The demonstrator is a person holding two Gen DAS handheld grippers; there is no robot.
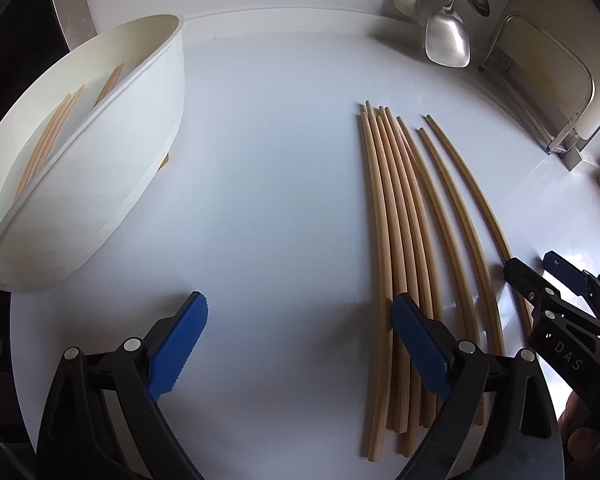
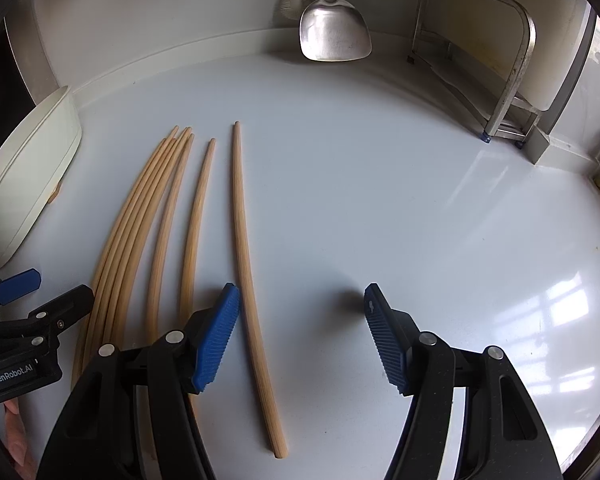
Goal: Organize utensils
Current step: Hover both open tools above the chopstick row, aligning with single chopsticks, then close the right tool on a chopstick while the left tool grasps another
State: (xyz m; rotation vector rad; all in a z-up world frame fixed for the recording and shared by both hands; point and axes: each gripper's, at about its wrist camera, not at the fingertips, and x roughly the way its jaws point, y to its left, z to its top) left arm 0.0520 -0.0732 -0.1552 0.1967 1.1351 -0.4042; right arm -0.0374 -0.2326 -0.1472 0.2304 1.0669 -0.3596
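Eight chopsticks [image 1: 400,240] lie loose on the white counter [image 1: 268,184]; the outermost one [image 2: 246,264] sits just inside the right gripper's [image 2: 300,336] left finger. About five more rest in the bin [image 1: 100,168], beyond the left gripper's [image 1: 300,344] fingers. Both stand open, empty. Labels read "DAS" and "GenRobot.AI".

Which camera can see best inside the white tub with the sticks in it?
The left wrist view. It looks into the white tub and shows chopsticks lying inside. The right wrist view only catches the tub's outer wall at its left edge, with nothing of the inside.
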